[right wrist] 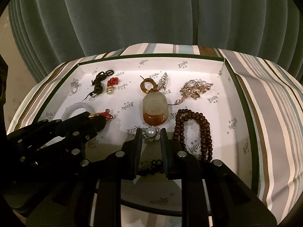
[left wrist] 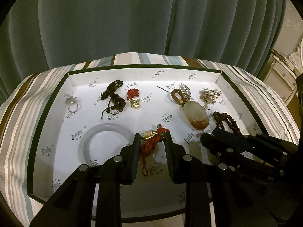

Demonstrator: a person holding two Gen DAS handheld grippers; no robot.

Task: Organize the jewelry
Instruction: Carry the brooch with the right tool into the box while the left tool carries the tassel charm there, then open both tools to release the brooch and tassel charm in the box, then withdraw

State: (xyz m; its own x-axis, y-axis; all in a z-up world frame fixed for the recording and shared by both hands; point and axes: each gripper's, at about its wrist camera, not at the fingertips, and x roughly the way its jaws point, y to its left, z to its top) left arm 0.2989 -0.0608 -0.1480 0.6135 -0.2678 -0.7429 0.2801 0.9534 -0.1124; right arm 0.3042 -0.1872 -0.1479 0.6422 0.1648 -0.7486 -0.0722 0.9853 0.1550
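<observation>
A shallow white-lined box [left wrist: 144, 68] holds the jewelry. My left gripper [left wrist: 152, 137] is shut on a gold charm with a red cord tassel [left wrist: 149, 134], low over the box floor beside a white jade bangle [left wrist: 106, 141]. In the right wrist view my right gripper [right wrist: 151, 132] is shut on a pearl flower brooch [right wrist: 151, 133], just in front of a white-and-amber stone pendant [right wrist: 155, 107]. A string of brown beads [right wrist: 195, 130] lies to its right. The two grippers sit side by side, the left gripper [right wrist: 100, 118] showing the charm at its tip.
Further back lie a crystal cluster brooch [left wrist: 209, 94], a dark gourd charm [left wrist: 113, 96], a red knot with a gold piece [left wrist: 133, 97] and a silver ring [left wrist: 73, 102]. The box rests on striped cloth [left wrist: 22, 113] before a green curtain [left wrist: 132, 19]. White furniture [left wrist: 284, 75] stands right.
</observation>
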